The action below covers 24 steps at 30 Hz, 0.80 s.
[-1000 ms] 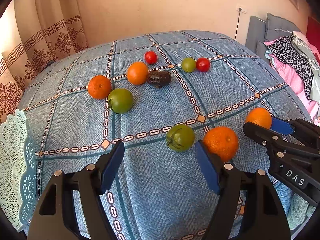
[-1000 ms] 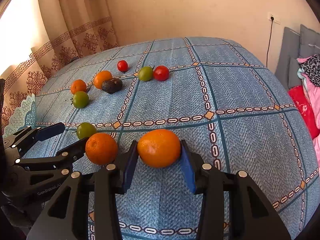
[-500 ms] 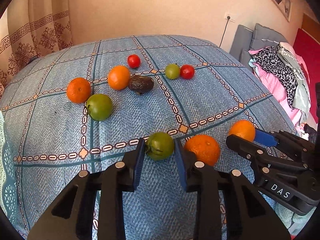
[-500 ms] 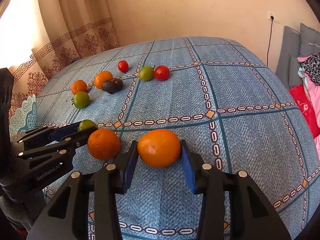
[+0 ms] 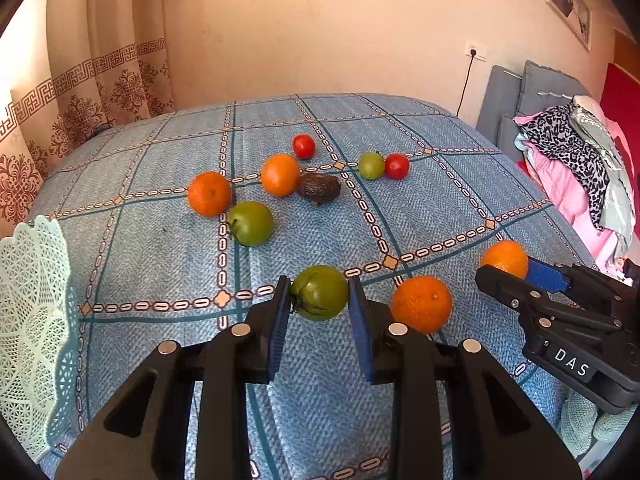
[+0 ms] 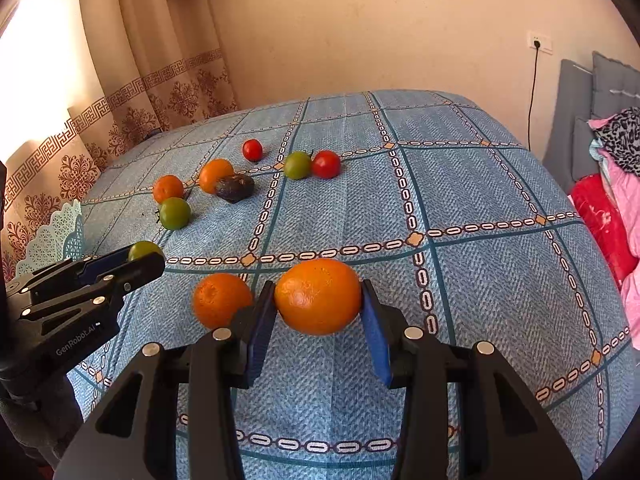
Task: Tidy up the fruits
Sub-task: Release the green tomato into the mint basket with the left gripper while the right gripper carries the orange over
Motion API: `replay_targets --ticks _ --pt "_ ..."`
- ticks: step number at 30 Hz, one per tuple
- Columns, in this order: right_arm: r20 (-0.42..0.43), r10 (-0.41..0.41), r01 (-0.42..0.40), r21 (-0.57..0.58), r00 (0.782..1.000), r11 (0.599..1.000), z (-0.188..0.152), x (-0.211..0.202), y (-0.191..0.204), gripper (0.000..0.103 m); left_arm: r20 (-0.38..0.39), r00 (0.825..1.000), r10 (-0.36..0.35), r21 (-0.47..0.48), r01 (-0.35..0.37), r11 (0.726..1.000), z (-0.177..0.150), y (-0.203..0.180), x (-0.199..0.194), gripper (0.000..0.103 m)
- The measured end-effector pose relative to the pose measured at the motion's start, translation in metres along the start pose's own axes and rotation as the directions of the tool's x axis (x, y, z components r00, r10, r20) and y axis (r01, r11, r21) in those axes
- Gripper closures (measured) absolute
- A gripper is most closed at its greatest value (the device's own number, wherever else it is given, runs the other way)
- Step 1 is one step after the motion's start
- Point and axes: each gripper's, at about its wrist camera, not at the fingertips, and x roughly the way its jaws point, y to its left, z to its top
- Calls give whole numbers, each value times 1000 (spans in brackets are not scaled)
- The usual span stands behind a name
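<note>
My left gripper (image 5: 318, 300) is shut on a green tomato (image 5: 320, 298), held just above the blue patterned cloth (image 5: 420, 208). My right gripper (image 6: 318, 300) is shut on an orange (image 6: 318, 296), also raised a little. A second orange (image 5: 422, 304) lies between the two grippers on the cloth. Farther back lie two oranges (image 5: 209, 193) (image 5: 280, 174), another green tomato (image 5: 251, 223), a dark avocado (image 5: 320, 188), a small green tomato (image 5: 371, 165) and two red tomatoes (image 5: 304, 146) (image 5: 397, 166).
A pale green lattice basket (image 5: 32, 312) stands at the left edge of the cloth. Curtains hang at the back left. A grey headboard and a pile of clothes (image 5: 580, 168) lie to the right, past the cloth's edge.
My left gripper moved forward and shut on the near green tomato, then lifted it slightly. My right gripper kept its hold on the orange and rose a little.
</note>
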Motion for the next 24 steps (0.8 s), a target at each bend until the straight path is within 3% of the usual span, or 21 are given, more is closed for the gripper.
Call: replay_targets --ticks 9,15,24 --pt "46 64 -63 -28 997 998 15 -21 35 61 98 986 132 -63 -127 990 3 33 -48 73" --pt "47 128 -125 -62 991 990 22 -23 72 61 138 955 262 -124 -245 961 -4 76 -76 73" --pt "43 219 -212 -125 975 969 31 -22 136 61 127 915 382 -231 -347 909 -15 152 -104 73"
